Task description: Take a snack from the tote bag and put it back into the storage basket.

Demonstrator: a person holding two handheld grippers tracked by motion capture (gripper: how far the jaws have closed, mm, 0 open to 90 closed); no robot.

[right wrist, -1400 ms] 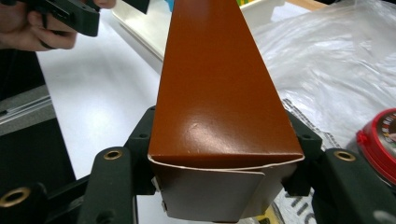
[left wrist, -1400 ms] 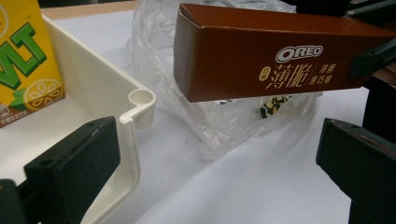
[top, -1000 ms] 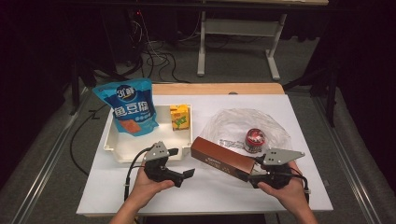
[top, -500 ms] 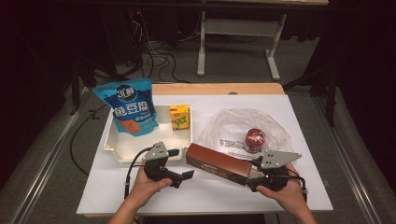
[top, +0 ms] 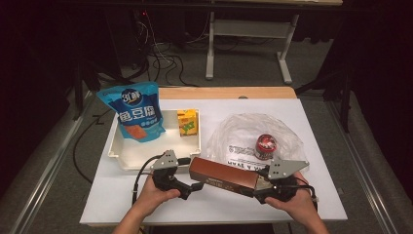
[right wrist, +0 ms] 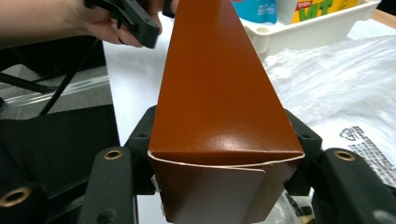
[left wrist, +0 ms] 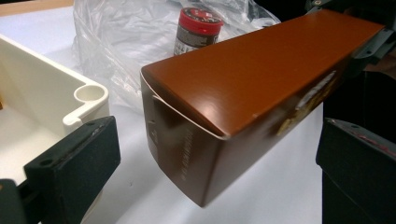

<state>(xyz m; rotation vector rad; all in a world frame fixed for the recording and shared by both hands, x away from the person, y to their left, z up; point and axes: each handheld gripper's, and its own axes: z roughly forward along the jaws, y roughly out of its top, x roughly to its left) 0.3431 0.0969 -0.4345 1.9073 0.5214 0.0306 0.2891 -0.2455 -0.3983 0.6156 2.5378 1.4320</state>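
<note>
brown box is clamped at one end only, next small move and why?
Probably ease the left gripper forward and close on the free end of the brown box: its jaws stand open with that end between them, while the right gripper clamps the far end.

The brown box [top: 224, 177], clamped at one end in the right hand-held gripper [top: 265, 184], has swung and slid toward nine o'clock across the surface [top: 311, 126]. A second ago its free end lay at about one o'clock of the left hand-held gripper [top: 197, 186], clear of it; now that end sits just beside the left jaws, which stand apart in front of it. The right hand [top: 292, 204] has shifted slightly toward nine o'clock with the box. The box has drawn off the plastic bag [top: 253, 131], uncovering more of the bag's black print.
</note>
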